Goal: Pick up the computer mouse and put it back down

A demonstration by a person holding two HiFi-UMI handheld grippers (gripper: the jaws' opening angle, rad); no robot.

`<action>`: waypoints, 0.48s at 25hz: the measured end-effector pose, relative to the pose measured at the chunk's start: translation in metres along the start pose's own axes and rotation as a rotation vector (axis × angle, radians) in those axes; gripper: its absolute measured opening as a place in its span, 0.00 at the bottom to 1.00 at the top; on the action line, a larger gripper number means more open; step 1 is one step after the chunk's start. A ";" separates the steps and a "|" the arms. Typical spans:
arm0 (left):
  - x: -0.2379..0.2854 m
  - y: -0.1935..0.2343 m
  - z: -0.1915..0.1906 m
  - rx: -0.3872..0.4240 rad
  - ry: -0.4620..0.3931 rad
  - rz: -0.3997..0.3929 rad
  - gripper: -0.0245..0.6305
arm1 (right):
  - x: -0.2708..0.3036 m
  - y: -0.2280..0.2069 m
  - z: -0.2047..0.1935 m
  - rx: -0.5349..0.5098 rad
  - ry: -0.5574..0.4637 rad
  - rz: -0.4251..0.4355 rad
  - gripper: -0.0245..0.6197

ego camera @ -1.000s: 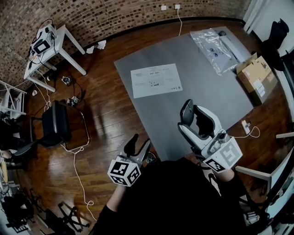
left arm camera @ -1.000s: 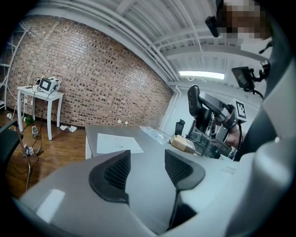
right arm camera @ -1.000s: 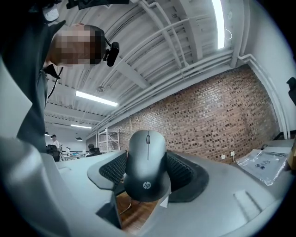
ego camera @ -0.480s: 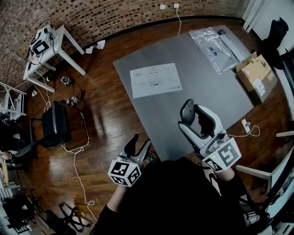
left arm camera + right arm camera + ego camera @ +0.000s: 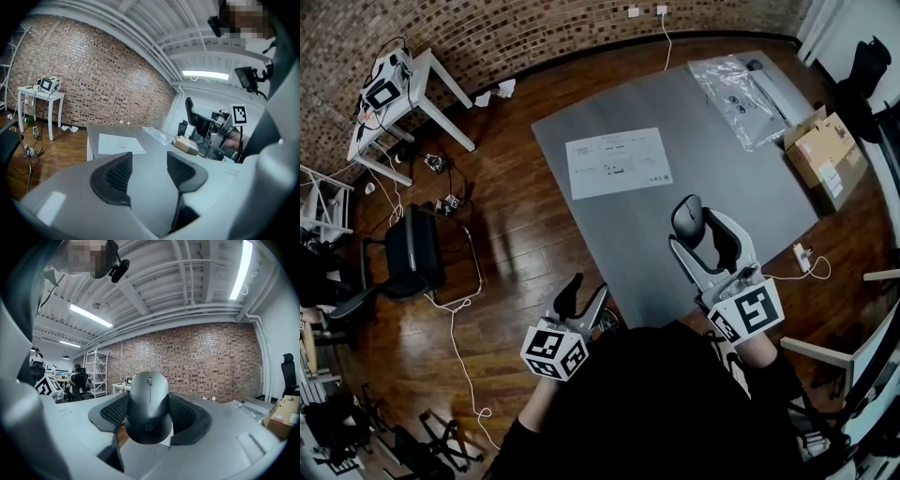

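The right gripper (image 5: 706, 234) clamps the computer mouse (image 5: 149, 404), up above the table's (image 5: 619, 253) near edge. Pick-up looks done; putting it down remains.

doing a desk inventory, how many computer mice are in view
1: the dark grey computer mouse, clamped in the right claw over the grey table. More could be hidden inside the brown cardboard box or the clear plastic bag.

My right tongs (image 5: 699, 231) hide part of the mouse (image 5: 687, 216) from overhead; I can't tell whether it touches the counter (image 5: 628, 234), and print on the sheet (image 5: 617, 162) is too small to read
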State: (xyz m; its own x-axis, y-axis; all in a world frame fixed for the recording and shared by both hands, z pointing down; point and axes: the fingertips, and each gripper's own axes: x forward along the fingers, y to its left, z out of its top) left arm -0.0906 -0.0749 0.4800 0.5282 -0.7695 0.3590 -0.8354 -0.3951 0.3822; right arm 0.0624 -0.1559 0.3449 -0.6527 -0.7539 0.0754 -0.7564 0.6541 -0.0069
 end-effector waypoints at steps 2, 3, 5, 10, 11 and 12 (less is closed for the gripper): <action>0.000 0.001 0.000 -0.002 0.001 0.002 0.37 | 0.001 -0.003 -0.002 0.017 0.005 -0.005 0.47; 0.000 0.002 0.000 -0.003 0.001 0.004 0.37 | 0.001 -0.004 -0.002 0.020 0.005 -0.005 0.47; 0.000 0.003 0.000 -0.005 0.003 0.006 0.37 | 0.002 -0.004 -0.001 0.022 0.002 -0.002 0.47; 0.002 0.004 -0.001 -0.006 0.005 0.009 0.37 | 0.006 -0.005 -0.004 0.034 0.005 0.004 0.47; 0.002 0.005 -0.001 -0.007 0.005 0.009 0.37 | 0.006 -0.005 -0.004 0.036 0.007 0.005 0.47; 0.002 0.005 -0.001 -0.008 0.005 0.010 0.37 | 0.006 -0.005 -0.005 0.039 0.009 0.005 0.47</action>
State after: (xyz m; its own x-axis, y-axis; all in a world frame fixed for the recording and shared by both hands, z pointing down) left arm -0.0936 -0.0779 0.4838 0.5203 -0.7709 0.3674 -0.8396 -0.3830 0.3852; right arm 0.0624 -0.1637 0.3504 -0.6565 -0.7496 0.0841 -0.7541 0.6552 -0.0460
